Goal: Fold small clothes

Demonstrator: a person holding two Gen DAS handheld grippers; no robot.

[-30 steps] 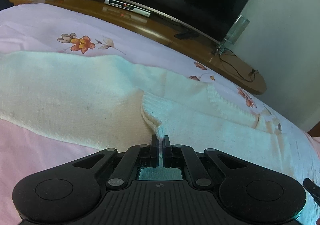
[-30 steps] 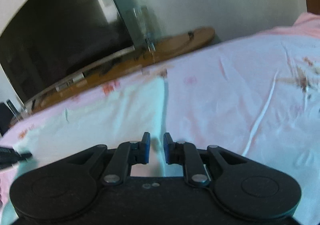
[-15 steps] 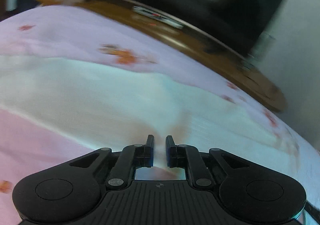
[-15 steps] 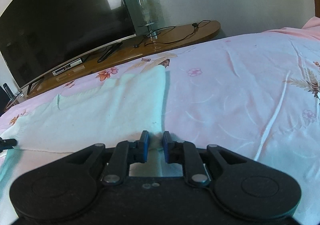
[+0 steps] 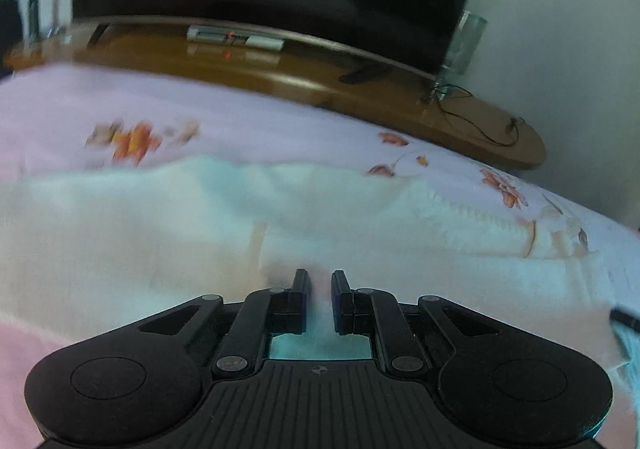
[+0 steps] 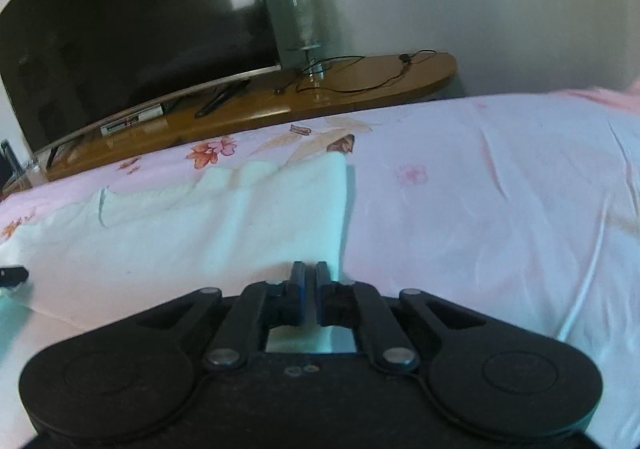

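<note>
A white knitted garment lies flat on the pink floral bedsheet. My left gripper hovers over its near edge with the jaws a little apart and nothing between them. In the right wrist view the same garment spreads to the left. My right gripper sits at its near right corner with the jaws nearly closed around the fabric edge. The tip of the left gripper shows at the far left.
A wooden TV bench runs along the far side of the bed, with a large dark TV, a glass lamp, a cable and a set-top box on it. Open bedsheet lies to the right.
My left gripper let go of the sleeve edge, opened and moved along the garment. My right gripper moved down onto the garment's near right corner and its jaws narrowed.
</note>
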